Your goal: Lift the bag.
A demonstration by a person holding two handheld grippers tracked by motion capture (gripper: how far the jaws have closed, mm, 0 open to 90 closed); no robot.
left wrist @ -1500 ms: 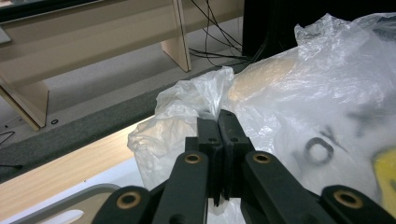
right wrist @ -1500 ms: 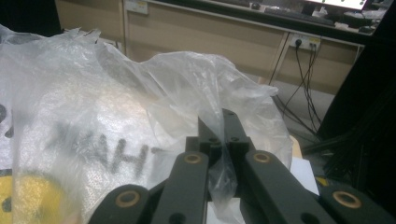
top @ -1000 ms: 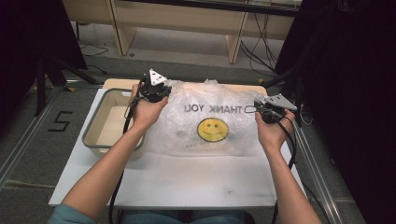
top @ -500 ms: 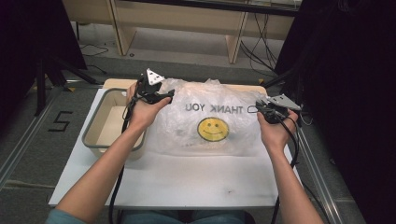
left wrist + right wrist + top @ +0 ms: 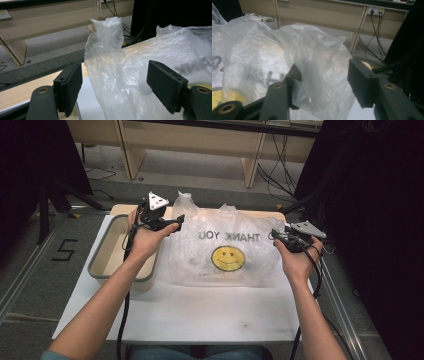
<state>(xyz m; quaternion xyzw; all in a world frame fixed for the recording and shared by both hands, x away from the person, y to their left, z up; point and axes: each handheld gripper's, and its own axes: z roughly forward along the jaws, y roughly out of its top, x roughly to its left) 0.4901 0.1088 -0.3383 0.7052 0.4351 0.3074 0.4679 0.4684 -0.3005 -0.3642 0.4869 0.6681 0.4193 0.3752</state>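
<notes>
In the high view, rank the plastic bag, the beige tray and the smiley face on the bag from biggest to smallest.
1. Plastic bag, largest.
2. Beige tray, partly hidden by the left forearm.
3. Smiley face, smallest.

The plastic bag (image 5: 220,252) between the two grippers is clear and milky-white, printed with dark grey "THANK YOU" lettering and a yellow smiley face (image 5: 228,258) with black eyes and mouth. Both the left gripper (image 5: 172,223) and the right gripper (image 5: 278,236) are black, each topped by a light grey three-cornered plate. Beside the left gripper sits a beige tray (image 5: 105,265) with a grey rim, on a white table (image 5: 200,312)
</notes>
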